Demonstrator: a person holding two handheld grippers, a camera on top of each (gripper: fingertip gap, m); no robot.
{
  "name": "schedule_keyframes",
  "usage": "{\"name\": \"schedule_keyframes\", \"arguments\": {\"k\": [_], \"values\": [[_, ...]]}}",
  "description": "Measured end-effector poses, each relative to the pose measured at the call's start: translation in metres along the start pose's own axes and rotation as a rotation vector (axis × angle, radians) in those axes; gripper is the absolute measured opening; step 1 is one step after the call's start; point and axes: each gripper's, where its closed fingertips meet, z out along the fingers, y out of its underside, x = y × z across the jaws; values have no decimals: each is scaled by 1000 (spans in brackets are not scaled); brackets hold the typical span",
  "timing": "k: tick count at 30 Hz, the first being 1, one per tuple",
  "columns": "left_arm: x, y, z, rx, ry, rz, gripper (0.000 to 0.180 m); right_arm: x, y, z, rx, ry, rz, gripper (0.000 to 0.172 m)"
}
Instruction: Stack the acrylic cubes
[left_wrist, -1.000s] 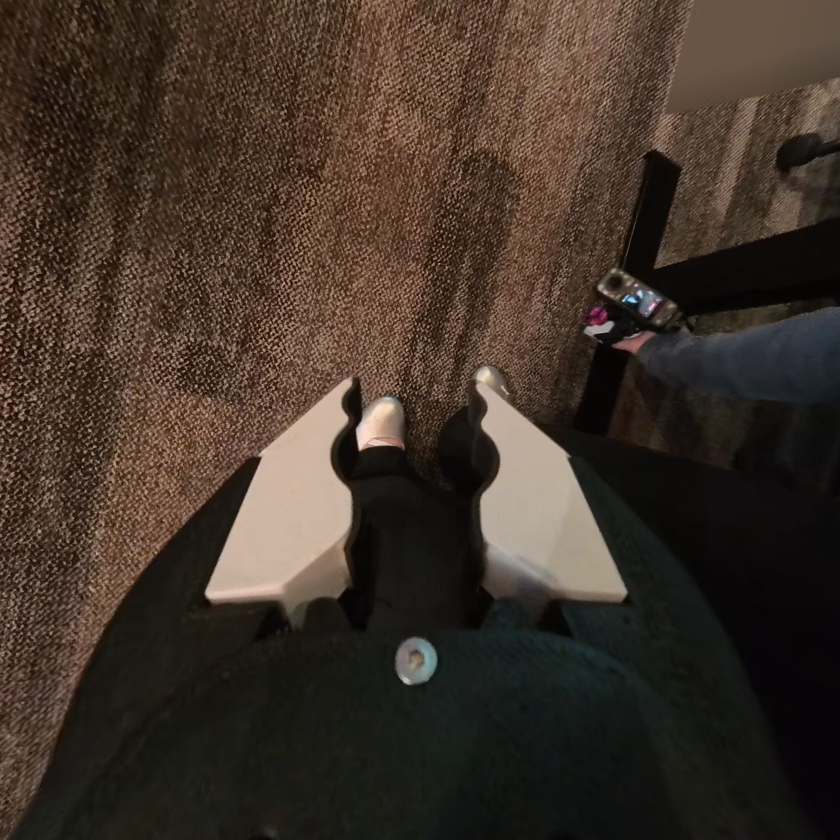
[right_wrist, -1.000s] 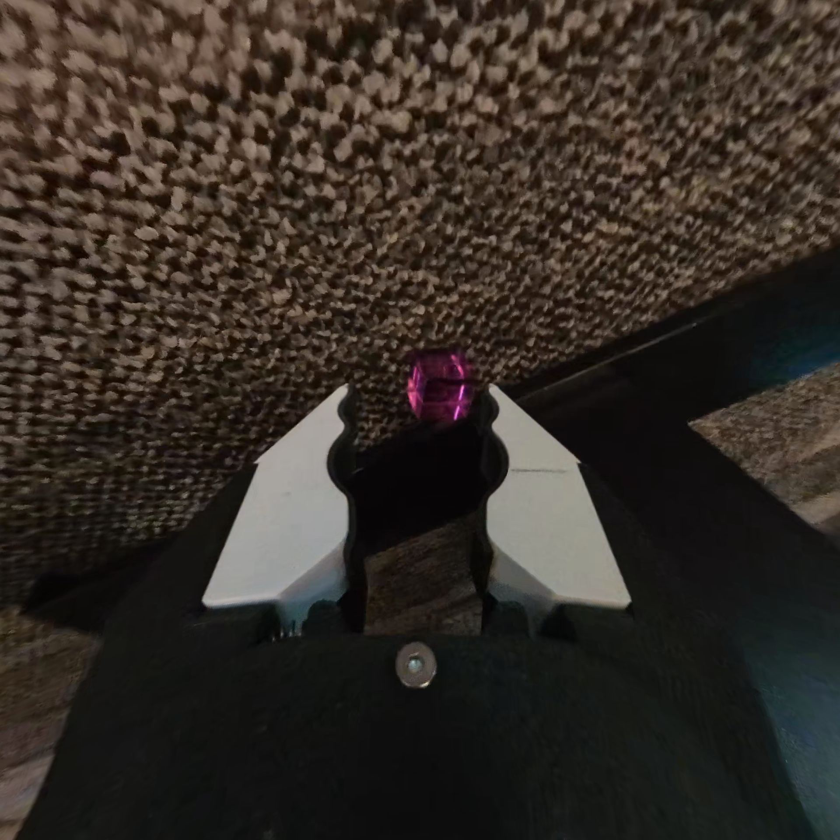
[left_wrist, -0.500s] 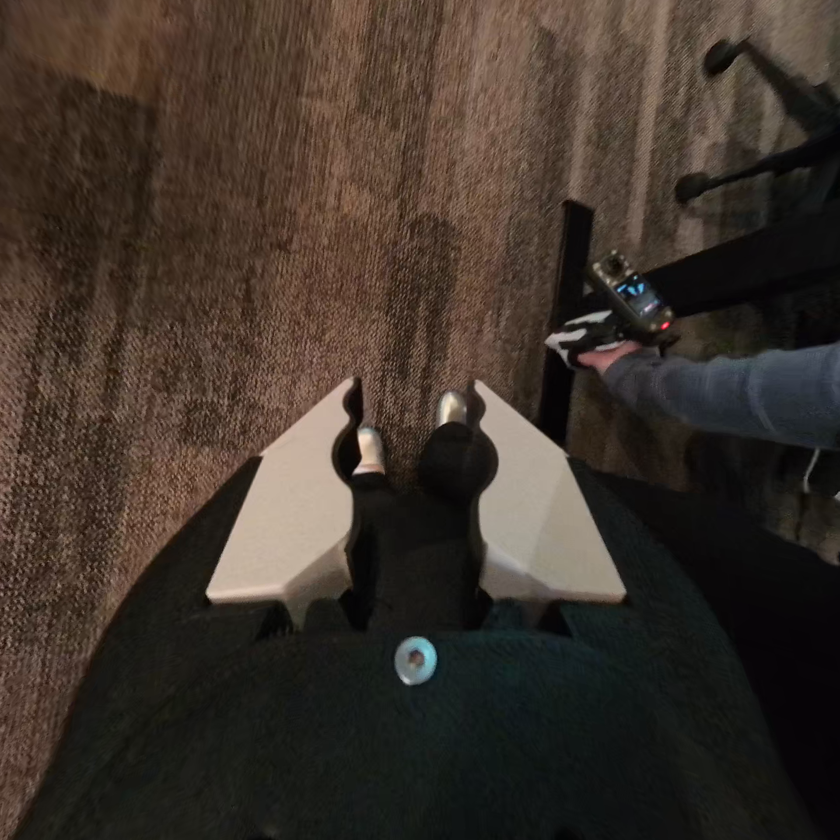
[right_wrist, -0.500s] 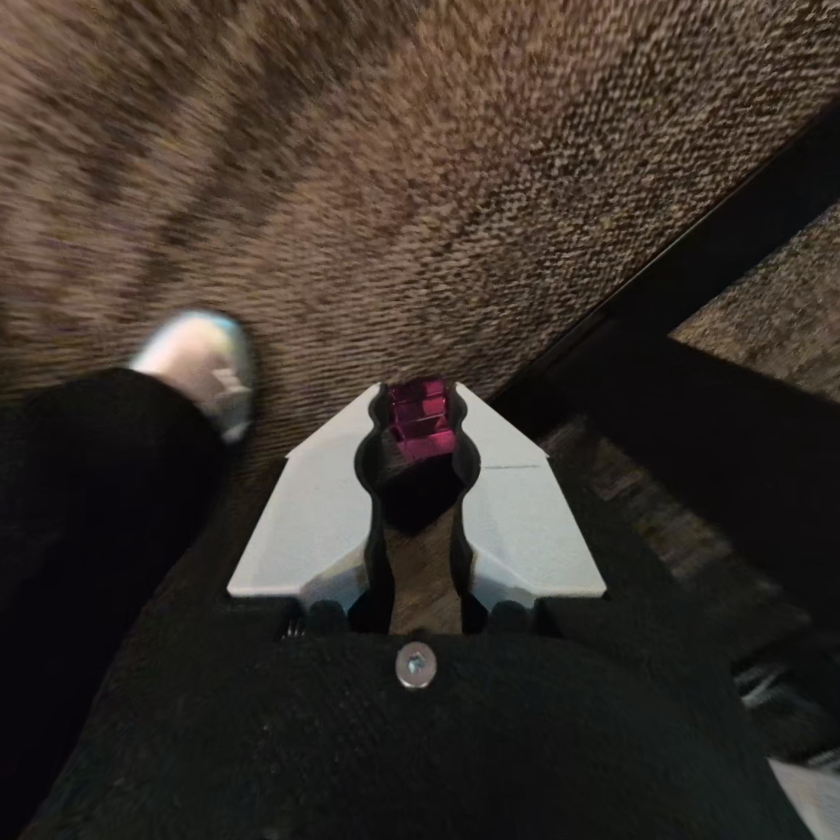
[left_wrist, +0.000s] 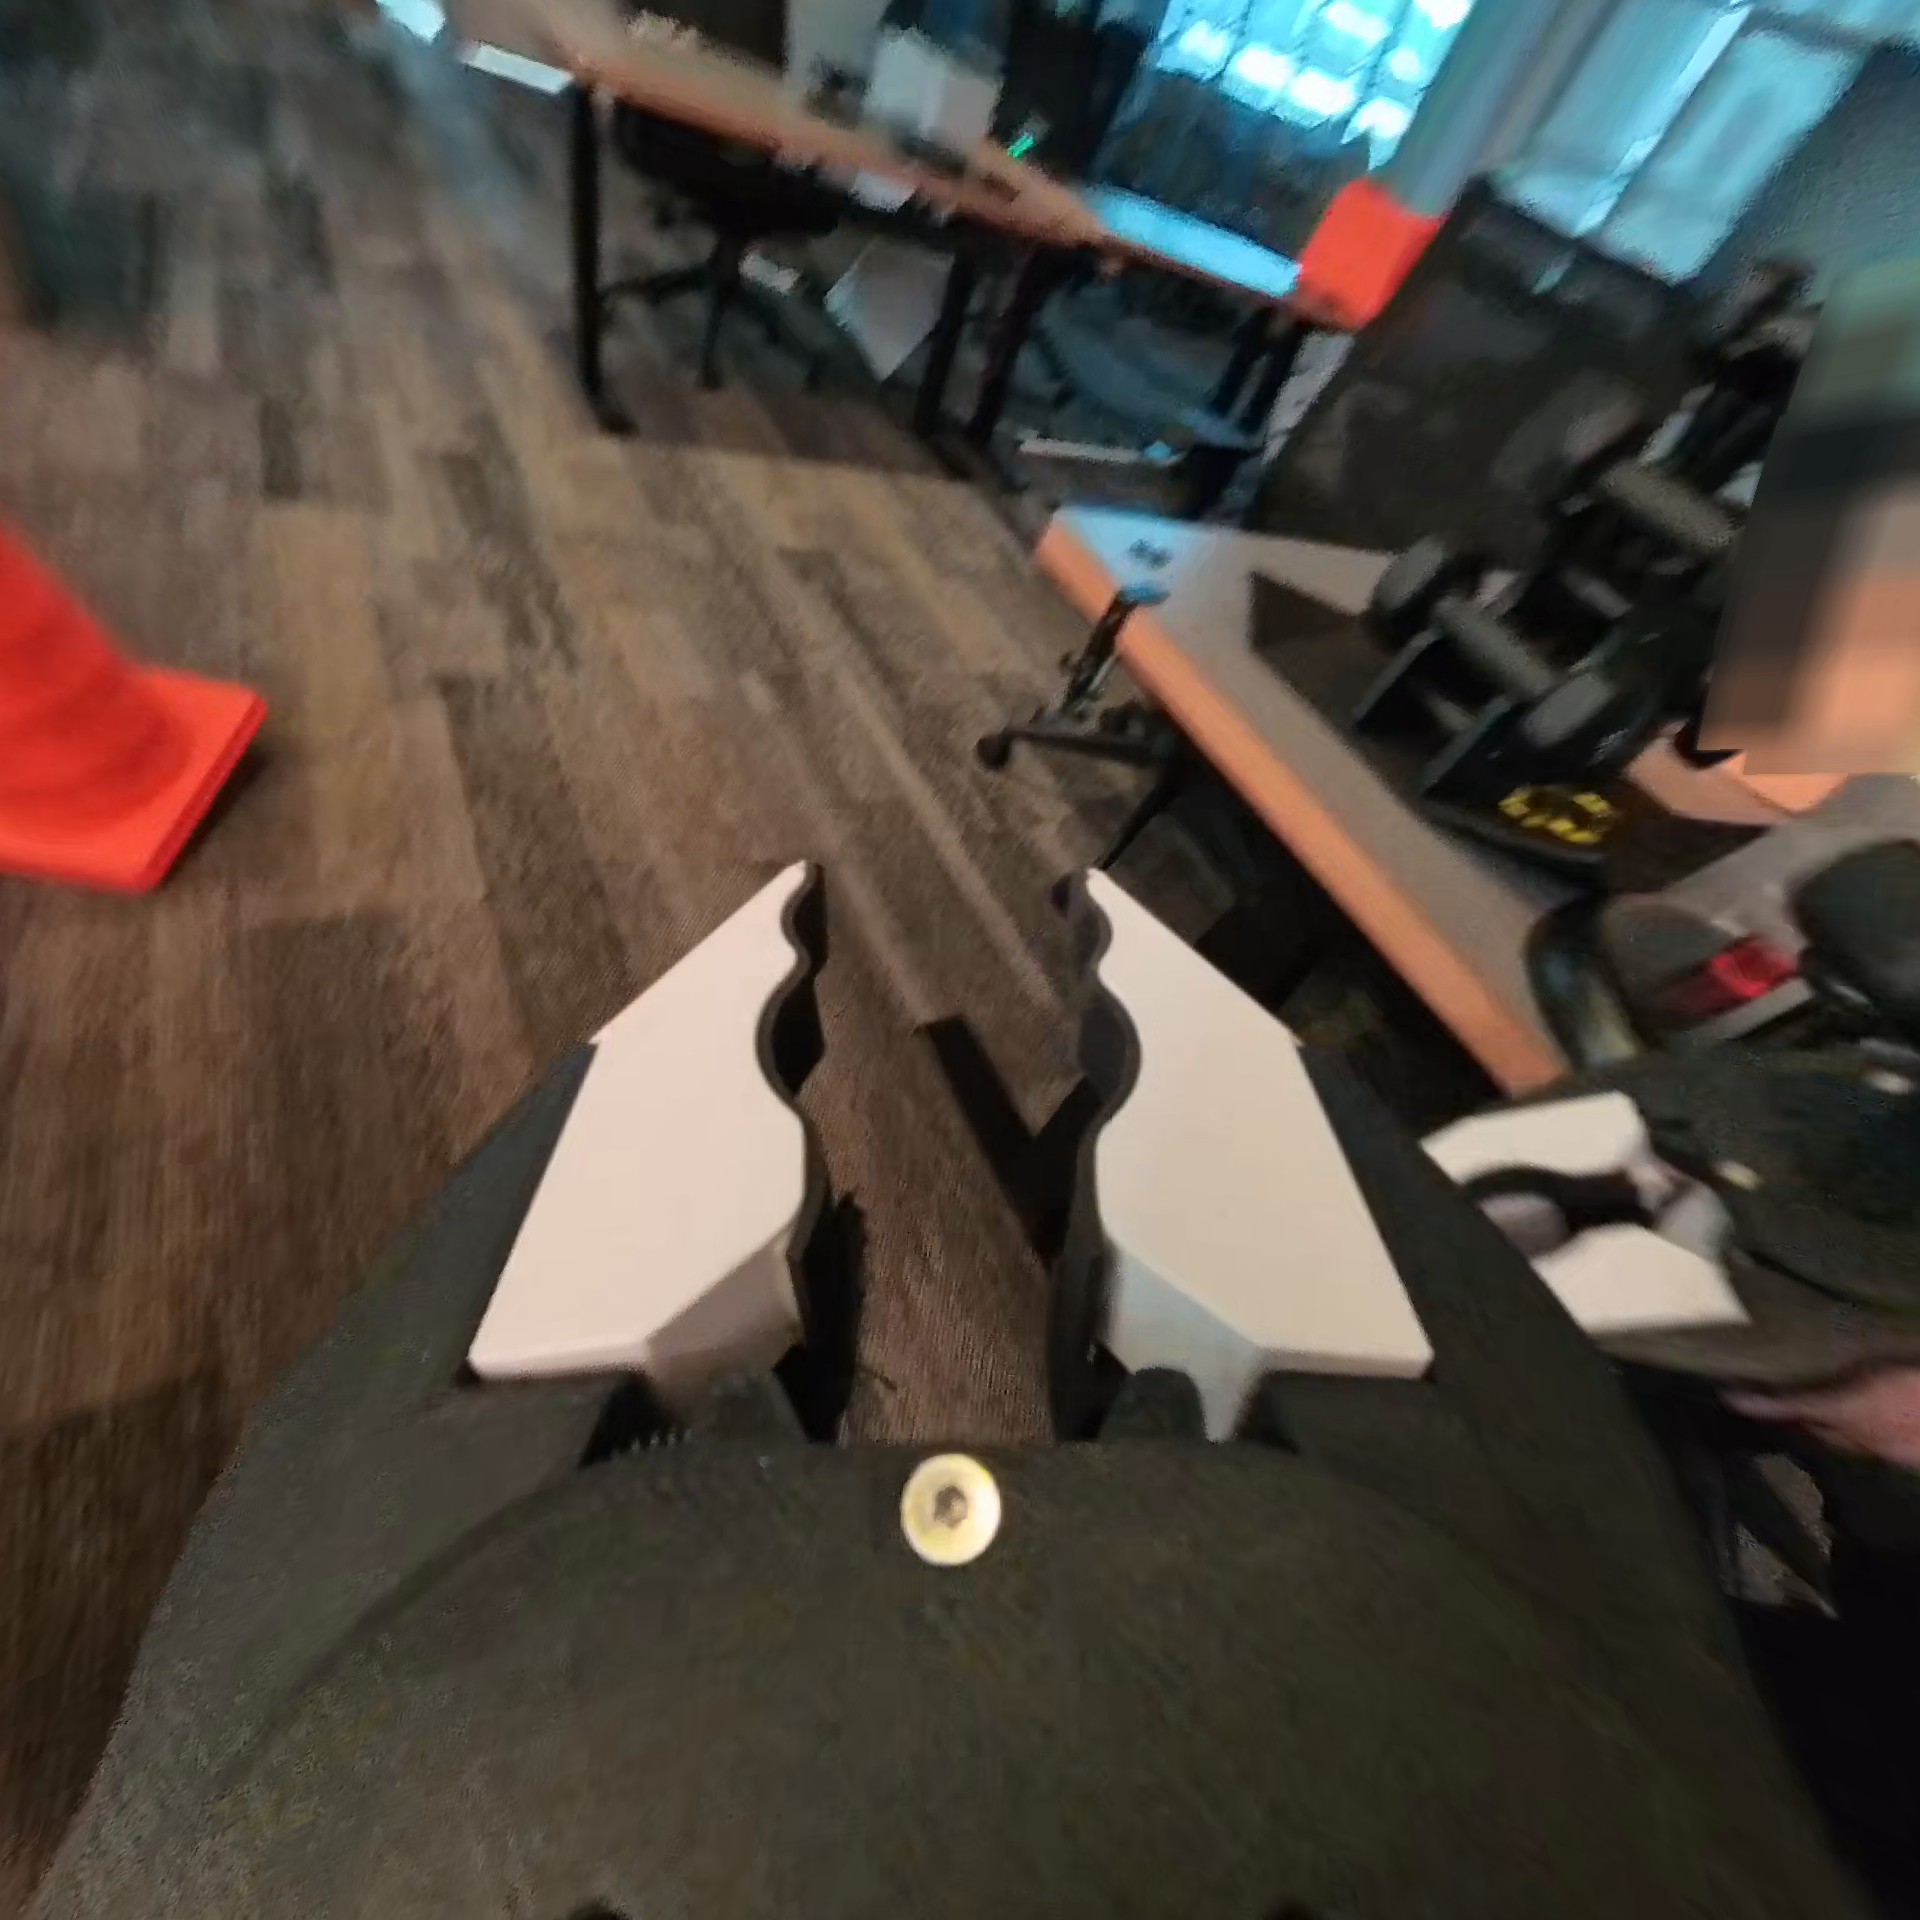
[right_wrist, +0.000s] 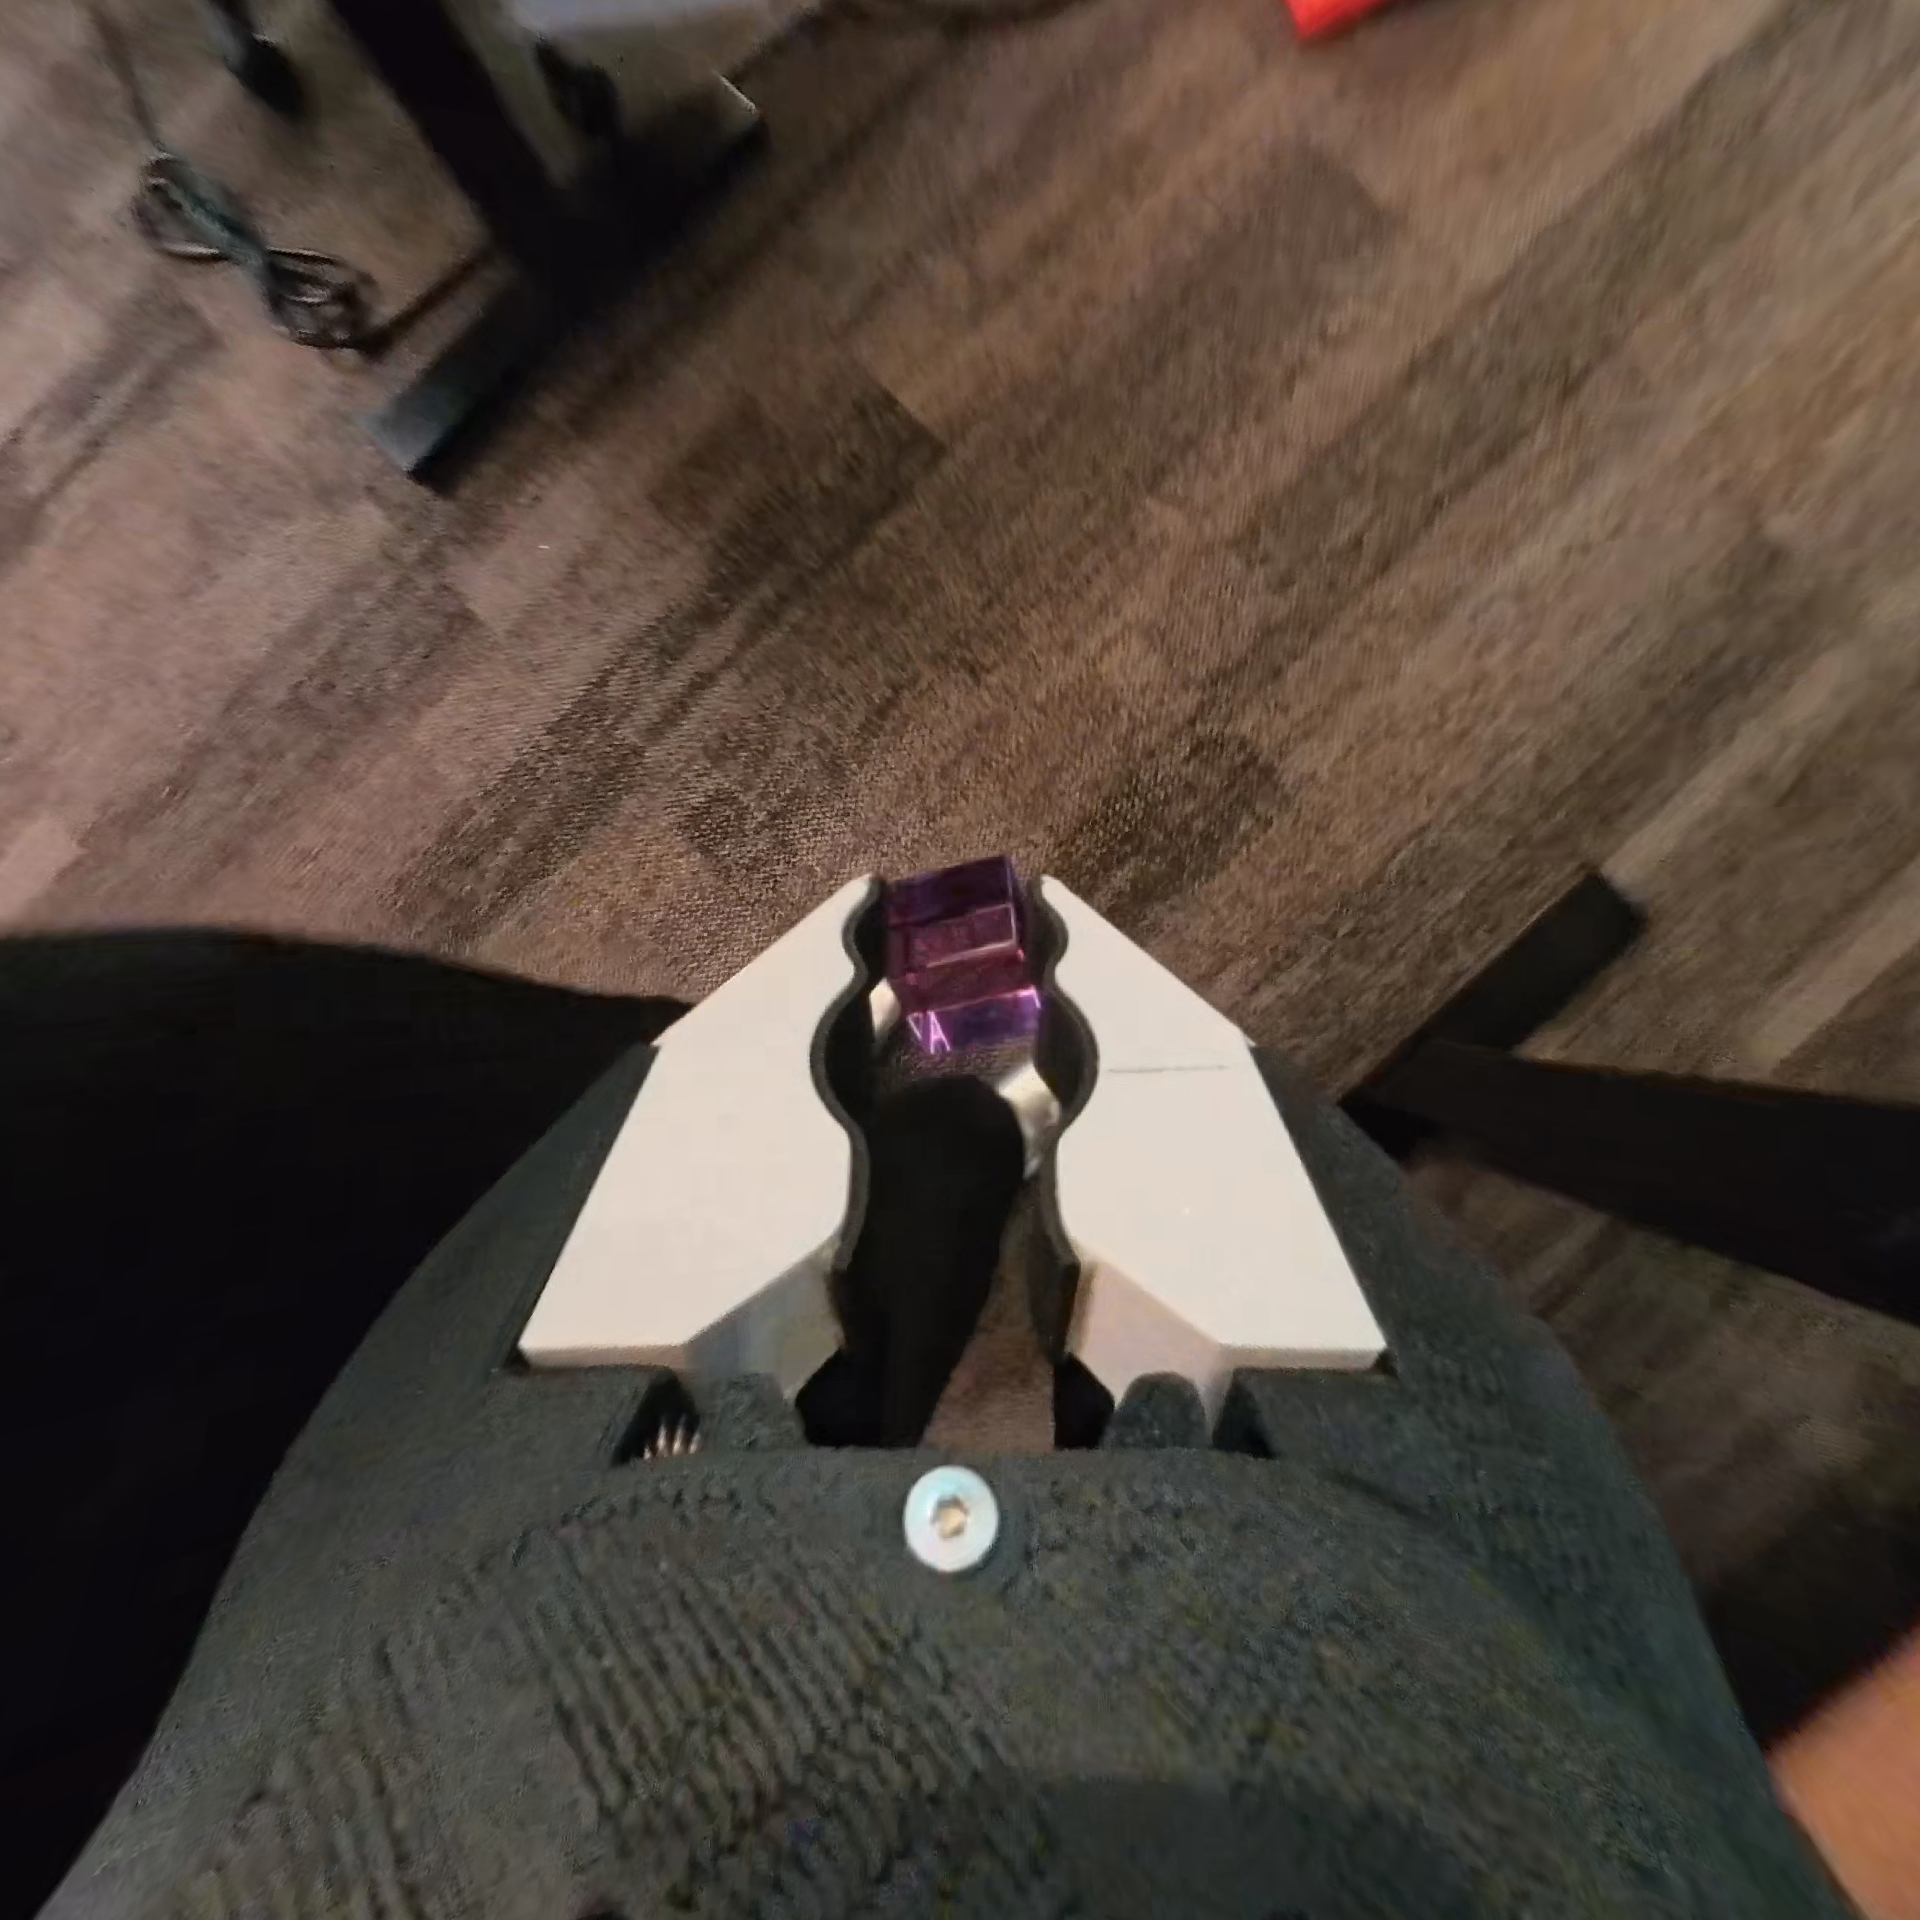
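Observation:
My right gripper (right_wrist: 956, 888) is shut on a small clear purple cube (right_wrist: 961, 956). Both pads press its sides at the fingertips, and it is held well above the brown carpet (right_wrist: 1143, 468). My left gripper (left_wrist: 945, 883) is open and empty, with only carpet (left_wrist: 623, 675) showing between its fingers. It points out across the room, away from the cube. The right gripper's white fingers (left_wrist: 1538, 1153) also show at the right edge of the left wrist view; the cube is hidden there.
An orange cone (left_wrist: 94, 748) stands on the carpet at left. A low table with an orange edge (left_wrist: 1340, 831) holds black dumbbells (left_wrist: 1507, 665). A chair base (left_wrist: 1081, 727) and a far desk (left_wrist: 935, 177) lie beyond. A black table foot (right_wrist: 1507, 1039), cables (right_wrist: 260, 260) and my black trouser leg (right_wrist: 312, 1143) are below. There is about 20 cm between the tips of the two grippers.
My right gripper closed on the purple cube that lay on the carpet and lifted it away from the floor. My left gripper swung up from facing the floor to facing the room, still open.

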Motion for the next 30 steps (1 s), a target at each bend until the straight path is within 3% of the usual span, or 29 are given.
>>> {"name": "schedule_keyframes", "arguments": {"k": [3, 7, 11, 15, 19, 22, 26, 30], "values": [[46, -44, 17, 61, 140, 93, 47, 0, 14, -78, 33, 68, -51, 25], [115, -59, 34, 62, 310, 212, 49, 30, 81, -169, 54, 307, 130, 25], [185, -31, 41, -45, 511, 291, 51, 91, 186, -251, 17, 643, 428, 24], [253, 17, 45, -190, 684, 339, 54, 175, 243, -313, 24, 795, 591, 24], [321, 50, 60, -240, 746, 397, 54, 254, 293, -327, -139, 704, 629, 25], [365, 60, 88, -214, 686, 384, 54, 296, 320, -316, -241, 557, 575, 24], [411, 63, 116, -186, 573, 279, 56, 332, 331, -299, -316, 425, 418, 24], [430, 70, 126, -175, 450, 237, 56, 342, 337, -277, -358, 315, 299, 25]]}}
